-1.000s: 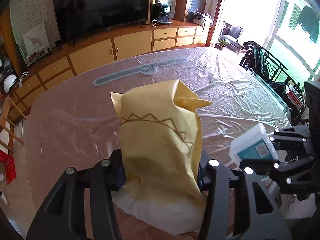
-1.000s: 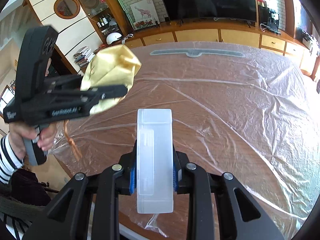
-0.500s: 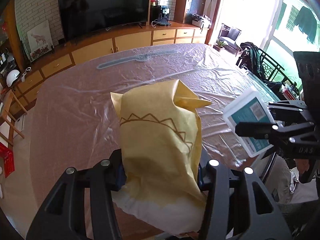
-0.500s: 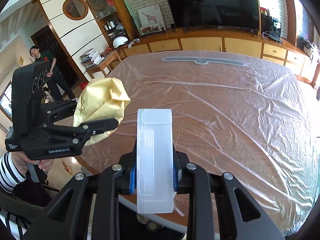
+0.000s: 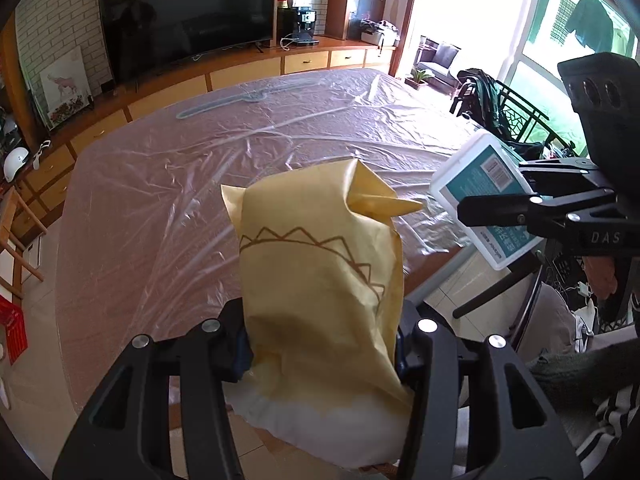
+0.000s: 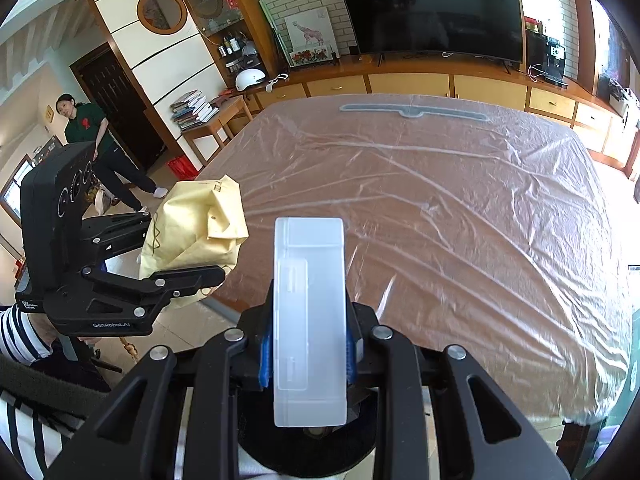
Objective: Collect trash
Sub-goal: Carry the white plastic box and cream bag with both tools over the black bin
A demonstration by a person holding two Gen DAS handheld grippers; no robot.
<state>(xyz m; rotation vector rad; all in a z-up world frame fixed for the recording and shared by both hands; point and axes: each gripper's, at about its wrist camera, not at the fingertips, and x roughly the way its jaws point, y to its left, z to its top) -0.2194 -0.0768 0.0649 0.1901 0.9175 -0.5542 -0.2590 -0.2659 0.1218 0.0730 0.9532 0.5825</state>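
Note:
My left gripper [image 5: 320,344] is shut on a crumpled yellow paper bag [image 5: 320,280] with a brown zigzag print, held above the table's near edge. The bag also shows in the right wrist view [image 6: 196,236], with the left gripper [image 6: 200,280] around it. My right gripper [image 6: 308,344] is shut on a white translucent plastic box [image 6: 309,320], held edge-up just off the table's near edge. In the left wrist view the box [image 5: 480,188] shows a teal label, and the right gripper [image 5: 476,210] is to the right of the bag.
A large table under clear plastic sheeting [image 6: 440,200] lies ahead, with a long grey strip [image 6: 412,110] at its far end. A TV [image 5: 188,12] and wooden cabinets stand behind. A person [image 6: 100,148] stands at the far left. A chair and clutter [image 5: 500,112] stand right of the table.
Both grippers have pulled back and risen from the table with their loads. The table looks farther away in both views. The right gripper has risen relative to the left.

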